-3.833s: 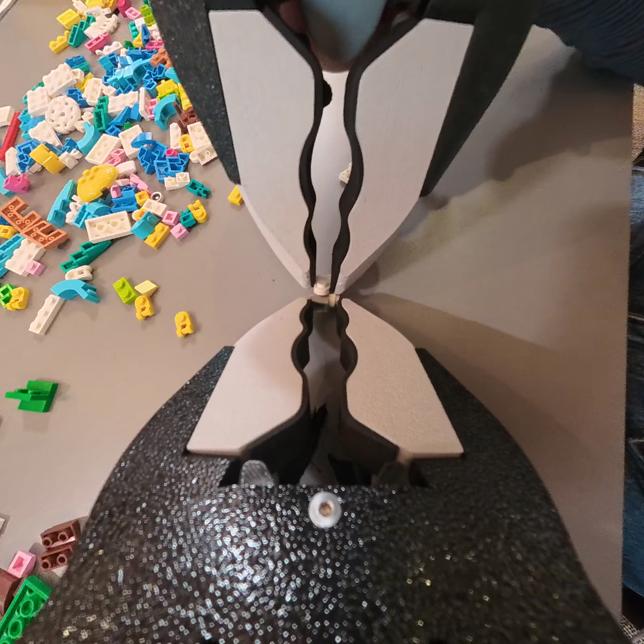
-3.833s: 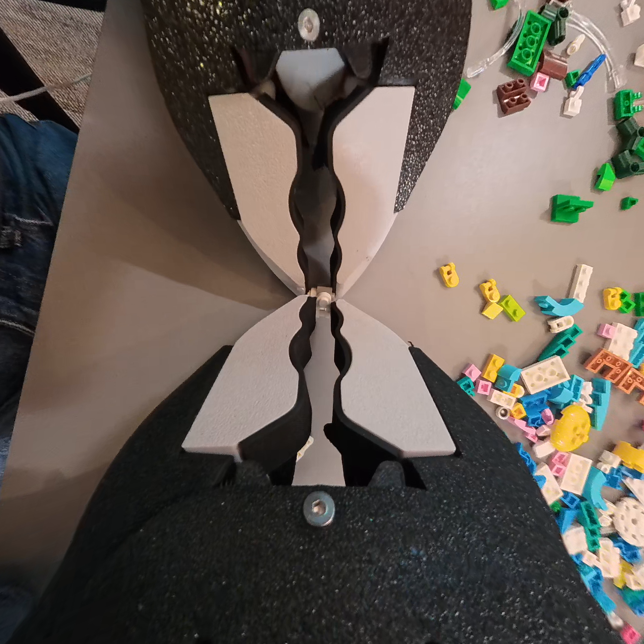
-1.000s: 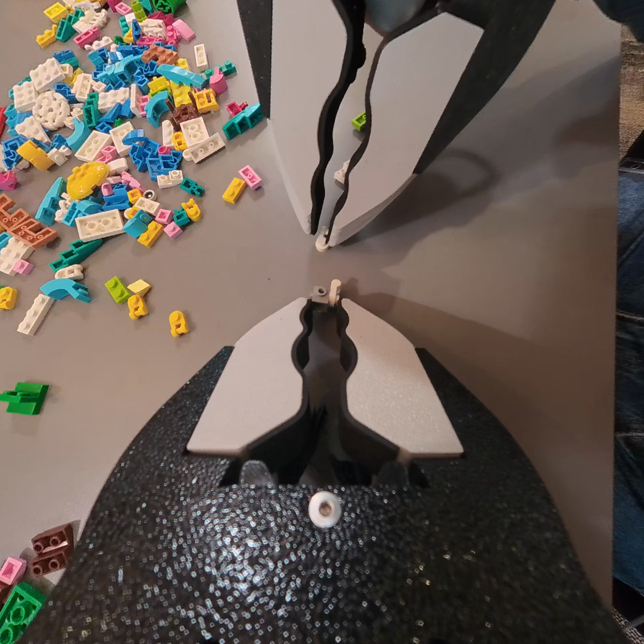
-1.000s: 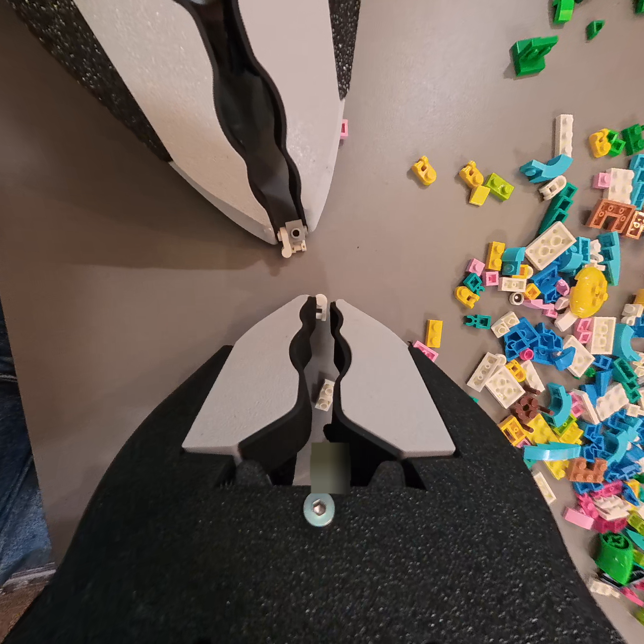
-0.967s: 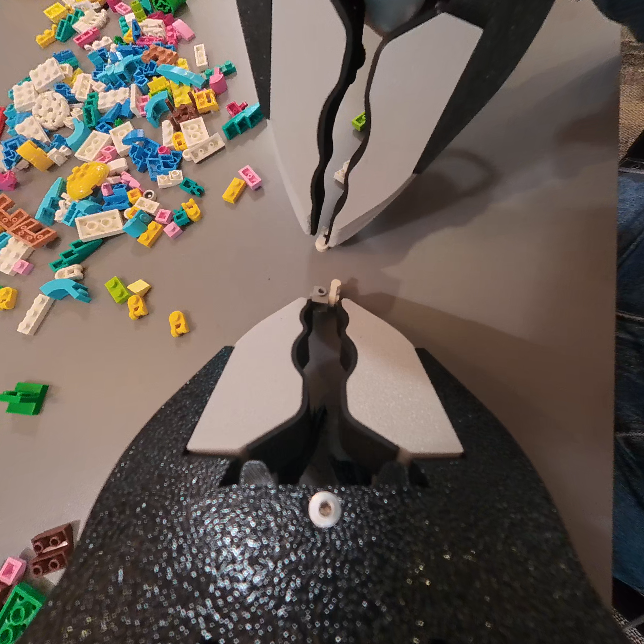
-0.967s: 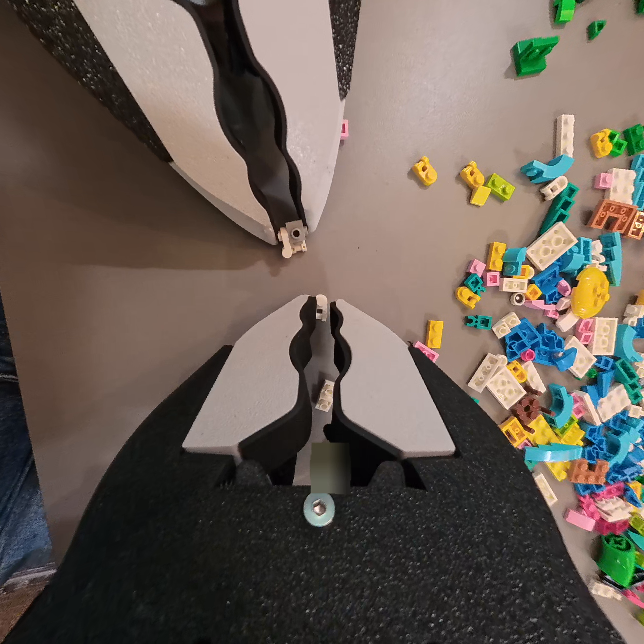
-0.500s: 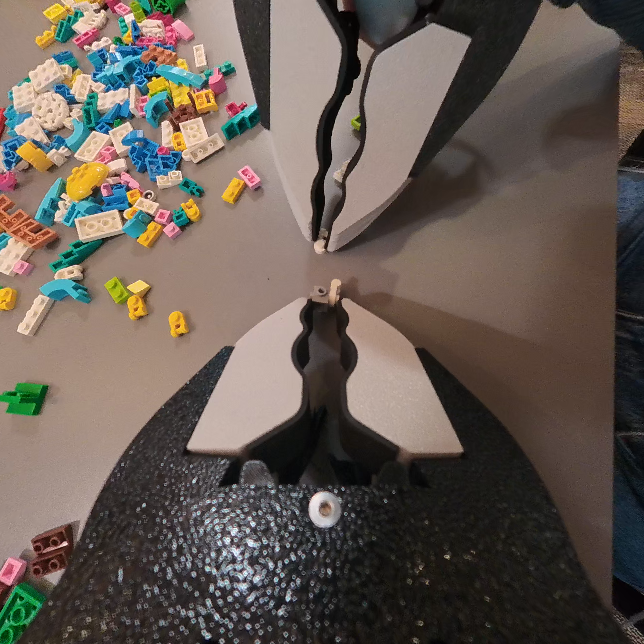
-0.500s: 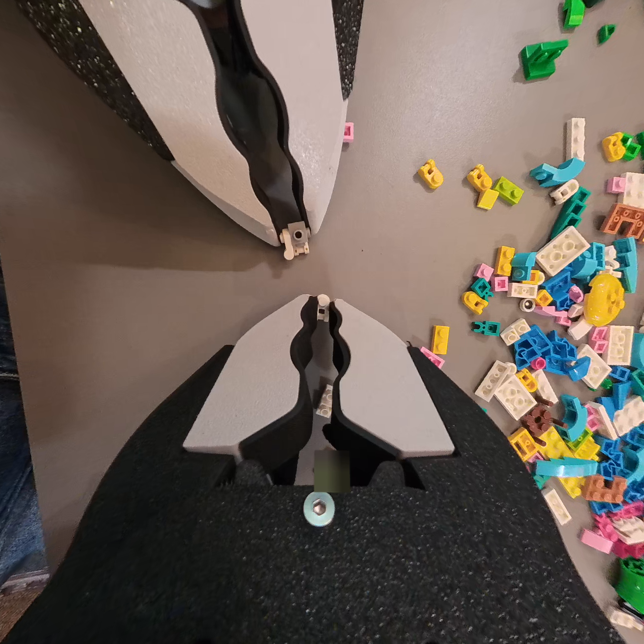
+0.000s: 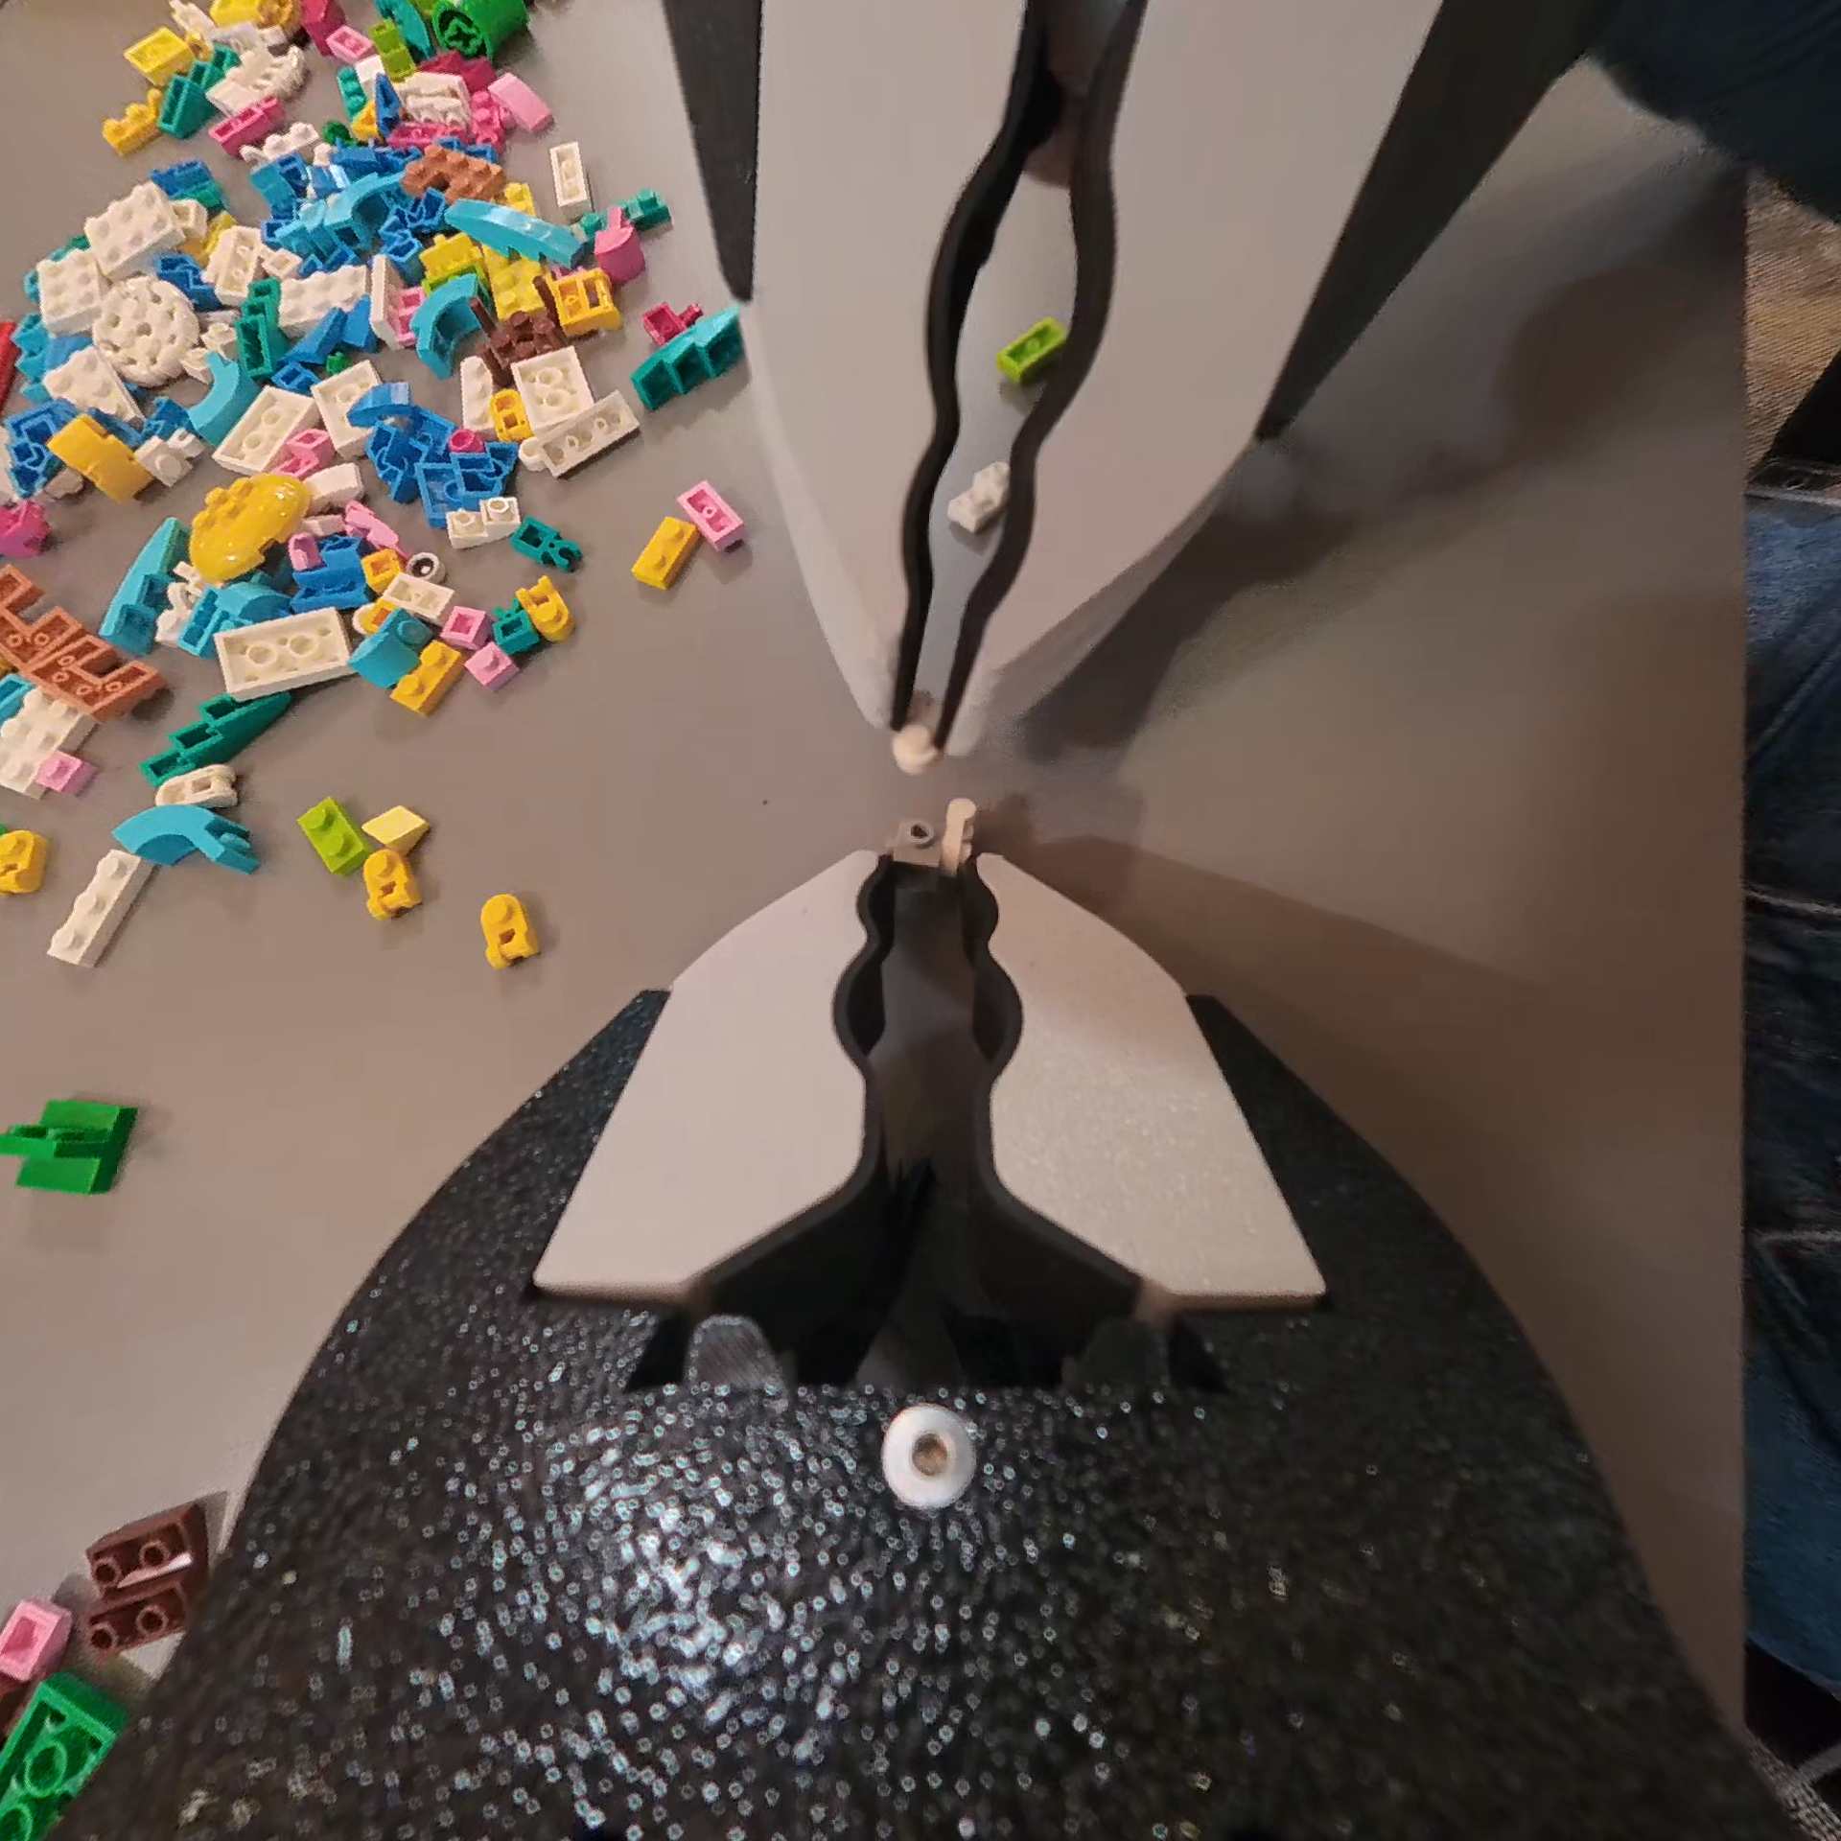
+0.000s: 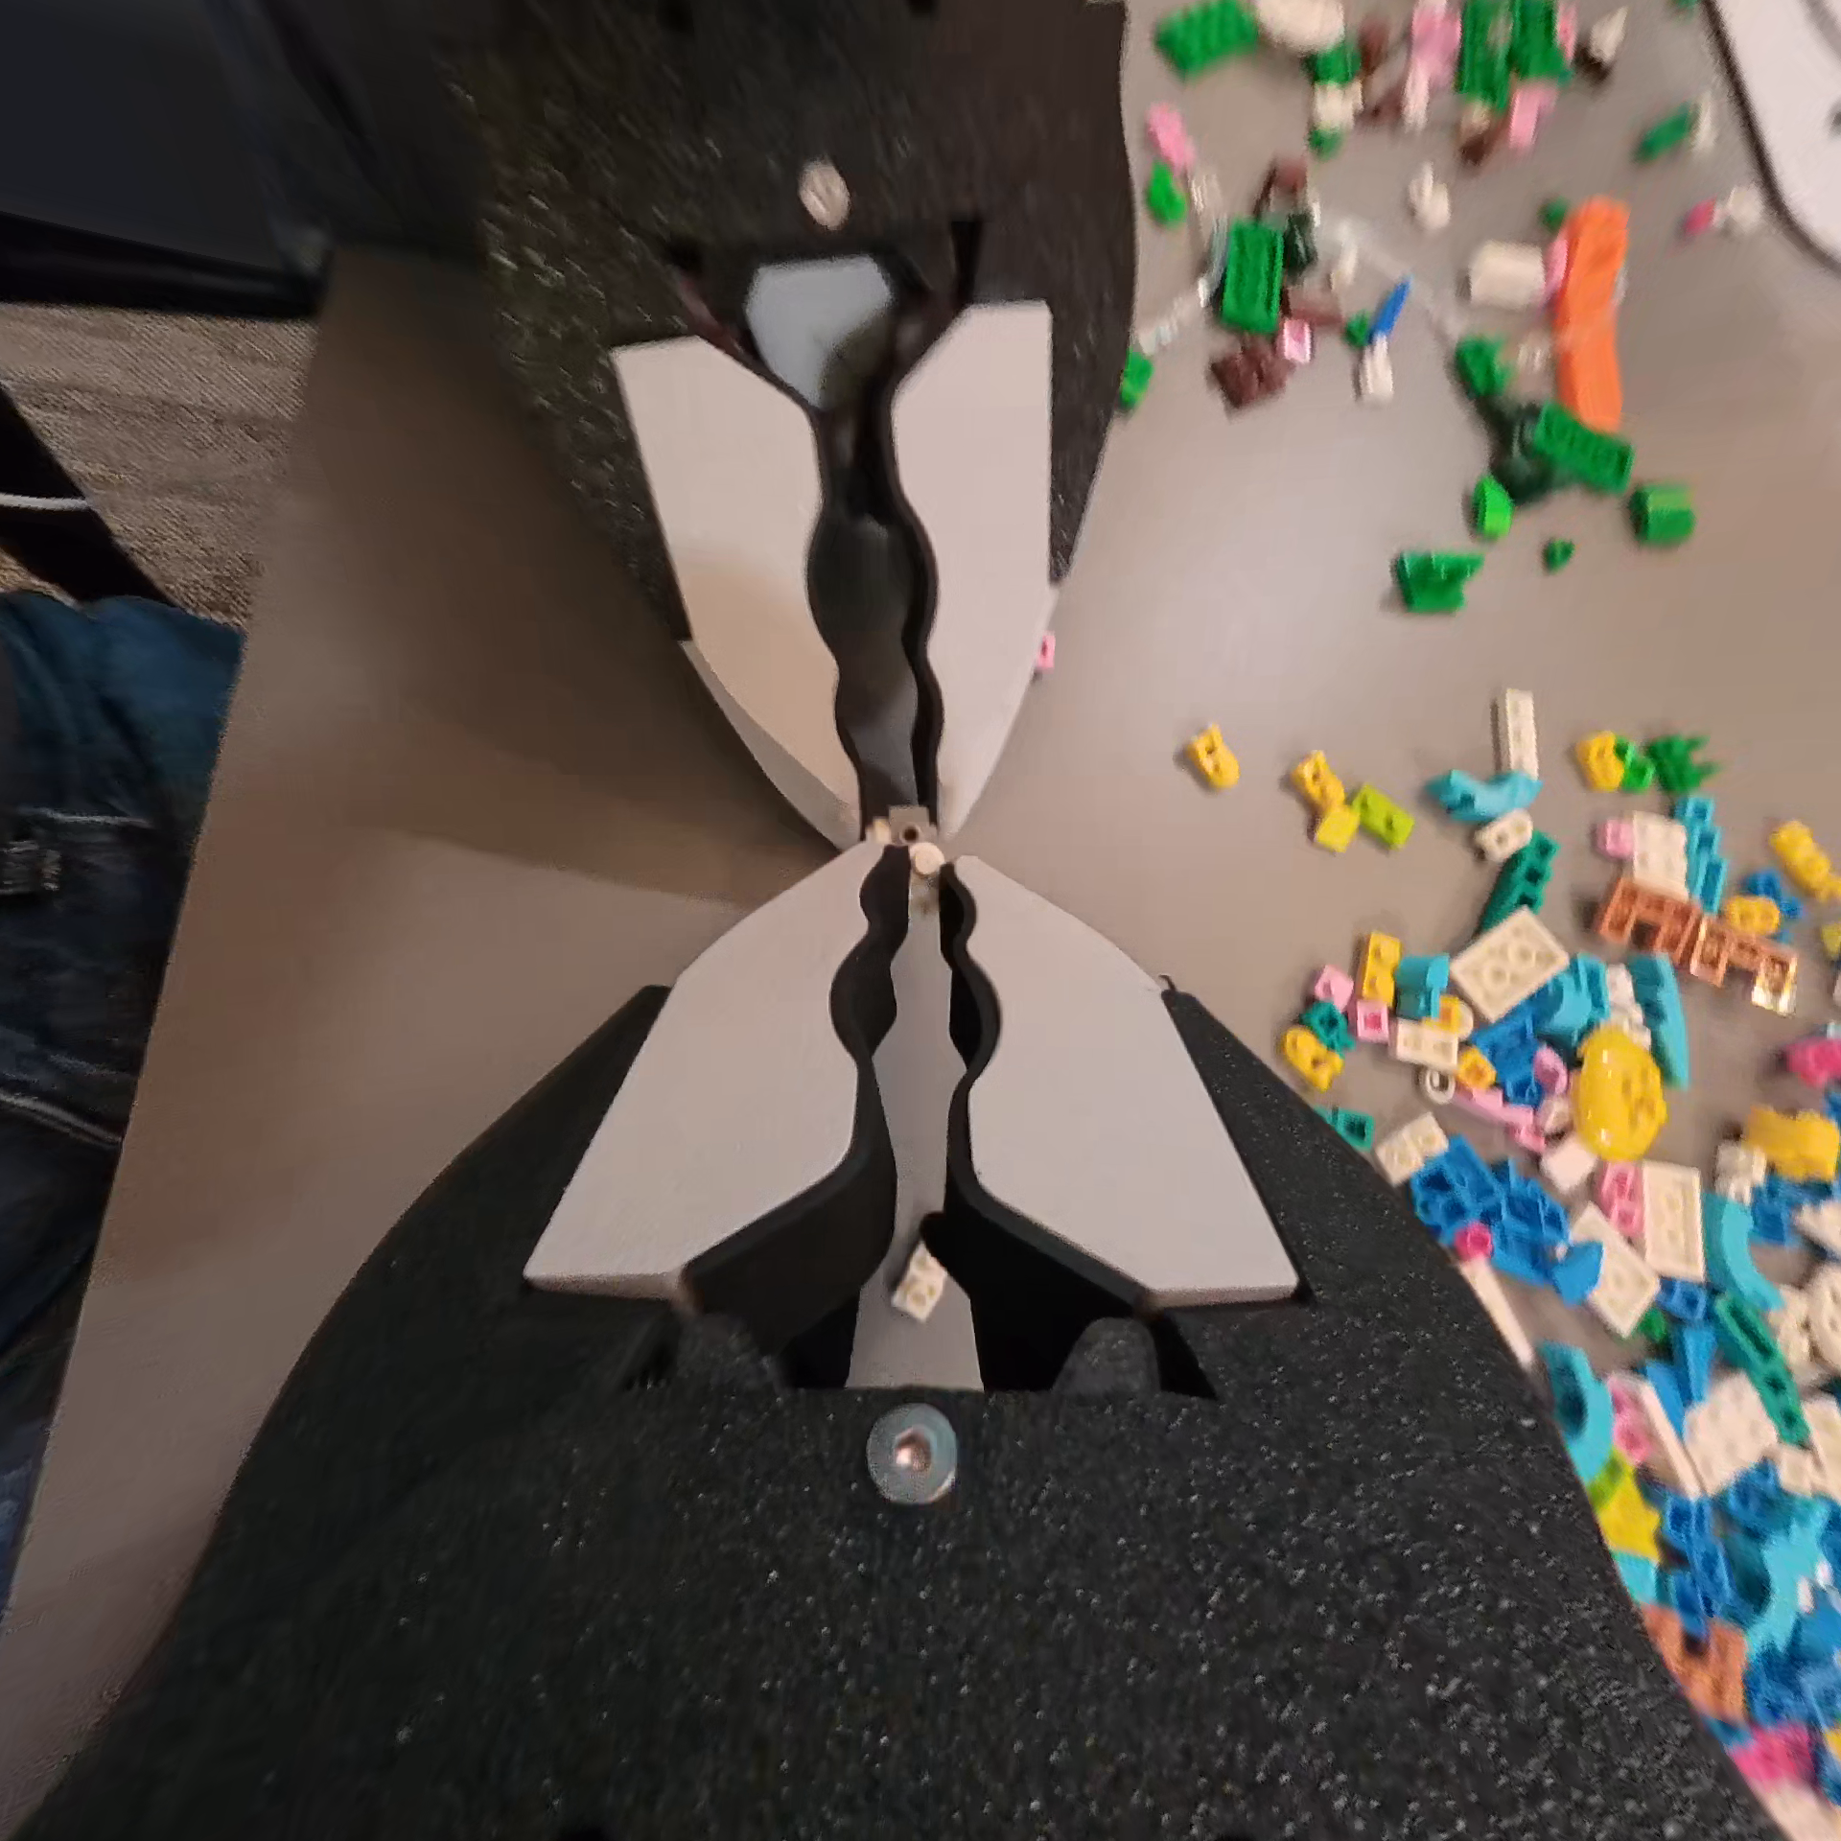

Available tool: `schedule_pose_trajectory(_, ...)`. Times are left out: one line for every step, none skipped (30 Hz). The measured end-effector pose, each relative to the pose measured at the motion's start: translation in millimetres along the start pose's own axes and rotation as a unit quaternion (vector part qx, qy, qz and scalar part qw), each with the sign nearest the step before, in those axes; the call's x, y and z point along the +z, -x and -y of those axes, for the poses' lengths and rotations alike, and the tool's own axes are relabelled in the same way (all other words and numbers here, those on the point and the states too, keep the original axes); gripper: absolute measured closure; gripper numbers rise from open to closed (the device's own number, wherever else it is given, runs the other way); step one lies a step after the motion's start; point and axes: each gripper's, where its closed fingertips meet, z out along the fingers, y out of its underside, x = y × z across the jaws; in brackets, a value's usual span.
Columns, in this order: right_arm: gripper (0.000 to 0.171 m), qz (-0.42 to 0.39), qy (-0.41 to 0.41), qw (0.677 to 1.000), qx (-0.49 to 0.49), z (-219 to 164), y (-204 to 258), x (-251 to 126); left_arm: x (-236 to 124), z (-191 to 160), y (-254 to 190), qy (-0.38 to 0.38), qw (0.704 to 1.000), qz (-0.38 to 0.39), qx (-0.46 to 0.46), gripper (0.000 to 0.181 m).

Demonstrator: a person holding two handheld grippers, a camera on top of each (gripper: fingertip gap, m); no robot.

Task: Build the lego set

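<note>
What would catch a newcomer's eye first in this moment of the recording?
Two grippers meet tip to tip over the bare middle of the grey table: the left gripper pinches a small grey and cream piece, and the right gripper pinches a tiny cream piece facing it. Off to one side sprawls a bright heap of loose bricks.

left gripper: fingers closed on a small grey piece with a cream clip piece at its right, both poking past the tips
right gripper: came in from the top, facing the left one, pinched a small cream round piece
gap: the two held parts were near, not touching
surface: grey, bare on the right side
loose bricks: mixed-colour pile upper left
strays: green piece at left edge, brown bricks lower left
through right fingers: lime brick and white piece on the surface
</note>
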Motion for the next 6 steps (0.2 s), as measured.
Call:
schedule_pose_trajectory(0.165, 0.004, -0.015, 1.0, -0.012, 4, 2, 0, -1, 1, 0, -0.006, 1.0, -0.003, -0.001, 0.169)
schedule_pose_trajectory(0.165, 0.009, -0.023, 1.0, -0.02, 7, 3, 0, -3, 3, -1, -0.015, 1.0, -0.007, -0.004, 0.168)
schedule_pose_trajectory(0.166, 0.013, -0.029, 0.999, -0.029, 10, 5, 0, -5, 5, -1, -0.025, 1.0, -0.01, -0.008, 0.168)
schedule_pose_trajectory(0.166, 0.012, -0.033, 0.999, -0.037, 12, 5, 0, -7, 7, -1, -0.035, 0.999, -0.016, -0.011, 0.168)
schedule_pose_trajectory(0.166, 0.015, -0.035, 0.998, -0.043, 14, 6, 1, -9, 9, -2, -0.043, 0.999, -0.022, -0.015, 0.168)
schedule_pose_trajectory(0.166, 0.015, -0.034, 0.998, -0.048, 15, 6, 1, -10, 10, -3, -0.05, 0.998, -0.028, -0.017, 0.168)
